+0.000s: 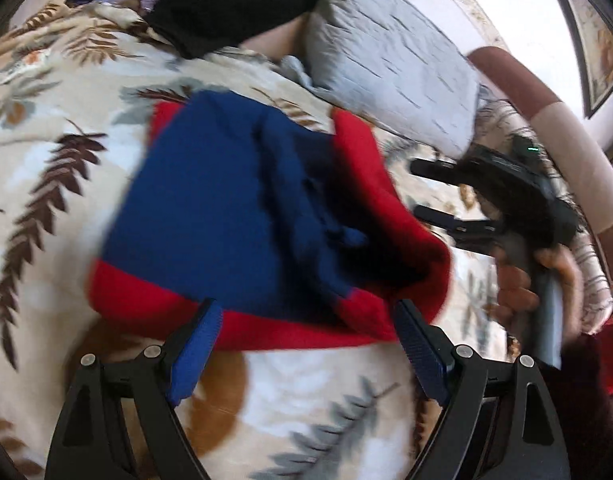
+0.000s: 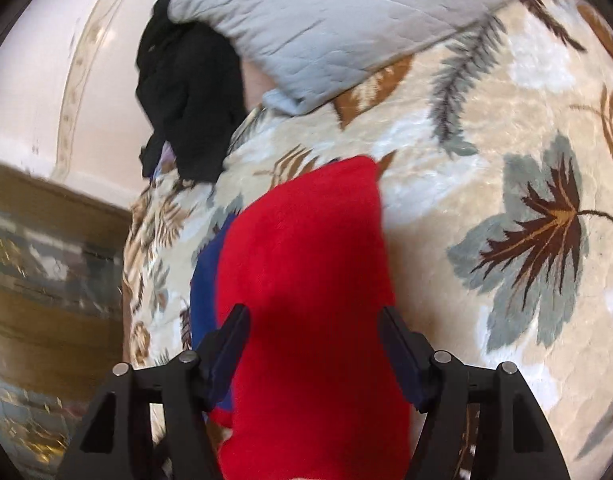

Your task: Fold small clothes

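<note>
Seemingly one red-and-blue garment (image 1: 234,216) lies beneath two grippers, left gripper (image 1: 306,344) and right gripper (image 2: 312,344), both spread.

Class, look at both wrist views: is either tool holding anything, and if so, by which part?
Nothing is held. The left tool and the right tool both stand open by the red and blue garment, pads off the cloth.

Right gripper (image 2: 312,336) jaws apart over red-and-blue garment (image 2: 306,248) on leaf-print blanket (image 2: 486,152); grey quilted pillow (image 2: 326,20), black clothes (image 2: 190,92) beyond.
</note>
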